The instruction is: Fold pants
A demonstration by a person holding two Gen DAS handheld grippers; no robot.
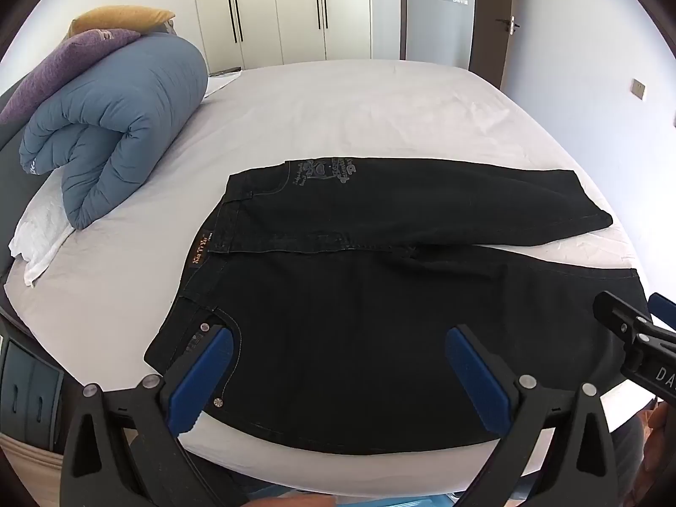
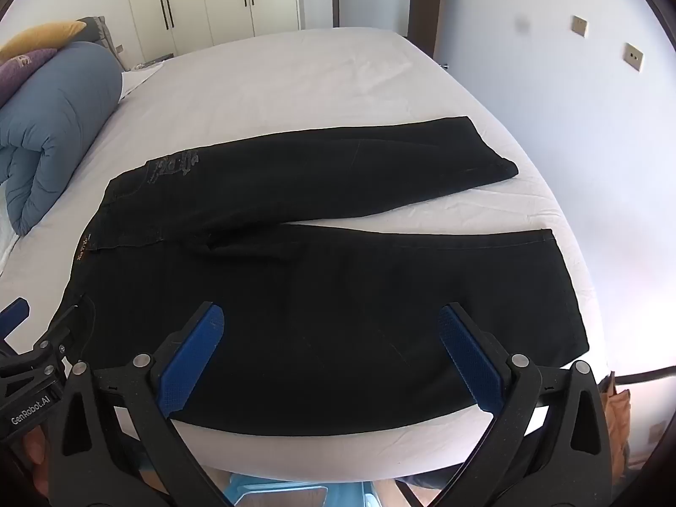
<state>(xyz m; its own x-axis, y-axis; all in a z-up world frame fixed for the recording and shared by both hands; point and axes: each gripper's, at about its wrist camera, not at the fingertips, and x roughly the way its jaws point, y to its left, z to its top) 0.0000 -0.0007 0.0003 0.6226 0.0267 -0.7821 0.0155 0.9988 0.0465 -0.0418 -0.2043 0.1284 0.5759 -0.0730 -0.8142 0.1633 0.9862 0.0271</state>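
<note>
black denim jeans [image 1: 338, 329] lie spread flat on a white bed sheet [image 1: 338, 105], waistband to the left and both legs running out to the right. at the far left of the bed sits a rolled blue duvet [image 1: 110, 135] with a purple pillow [image 1: 63, 67] and a mustard pillow [image 1: 122, 17] behind it, well apart from the jeans. moving right, the waistband shows a small brown brand label [image 1: 198, 253] and, near the front edge, a riveted front pocket [image 1: 219, 338]. the far leg [image 2: 338, 169] carries pale embroidery near the hip and angles away from the near leg [image 2: 422, 295], leaving a wedge of sheet between the two hems.

the left gripper [image 1: 340, 380] hovers over the hip area near the pocket, its blue-padded jaws spread wide with nothing between them. the right gripper [image 2: 331, 355] hovers over the near leg farther right, jaws likewise wide apart and empty. neither appears to touch the cloth.

judging from this layout, no fold has been made yet; the step in hand looks like the approach for the first fold. the next move likely calls for lowering both grippers to the near edge, pinching waistband and leg, then carrying the near leg over onto the far one so the hems line up.
</note>
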